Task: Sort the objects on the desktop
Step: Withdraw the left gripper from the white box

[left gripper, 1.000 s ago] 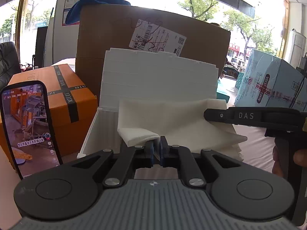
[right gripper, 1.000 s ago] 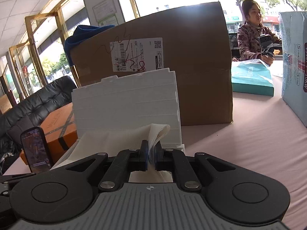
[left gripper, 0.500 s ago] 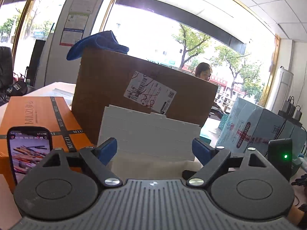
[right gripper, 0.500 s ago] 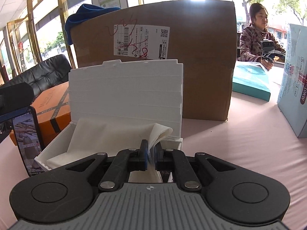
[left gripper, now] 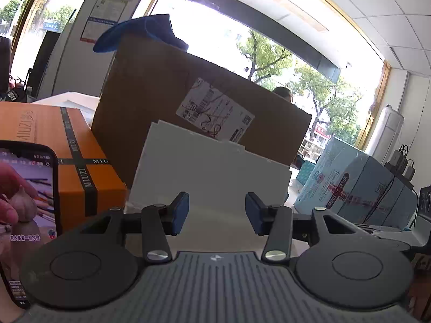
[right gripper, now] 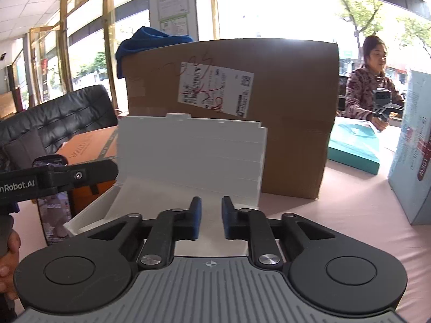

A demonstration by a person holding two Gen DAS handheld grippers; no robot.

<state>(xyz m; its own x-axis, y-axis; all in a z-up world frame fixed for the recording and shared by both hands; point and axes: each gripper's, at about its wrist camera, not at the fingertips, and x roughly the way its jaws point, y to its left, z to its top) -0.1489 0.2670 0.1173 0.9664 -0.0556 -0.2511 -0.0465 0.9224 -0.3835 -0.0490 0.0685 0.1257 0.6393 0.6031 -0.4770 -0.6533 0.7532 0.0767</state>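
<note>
- Our left gripper point(left gripper: 215, 212): fingers spread wide, holding nothing.
- Our right gripper point(right gripper: 211, 216): fingers narrowly apart, holding nothing.
- White box point(right gripper: 188, 158) at 12 o'clock on the table point(right gripper: 350, 215), lid upright against the cardboard box point(right gripper: 291, 107).

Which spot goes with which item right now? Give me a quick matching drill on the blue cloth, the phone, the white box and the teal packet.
Things:
1. blue cloth
2. phone
3. white box
4. teal packet

Places:
A. standing upright at the left, in front of the orange box
B. lid up, directly ahead of the open right claw
C. flat on the table to the right of the cardboard carton
D. draped on the top left corner of the cardboard carton

Pairs: 1-D, 2-A, 3-B, 4-C
</note>
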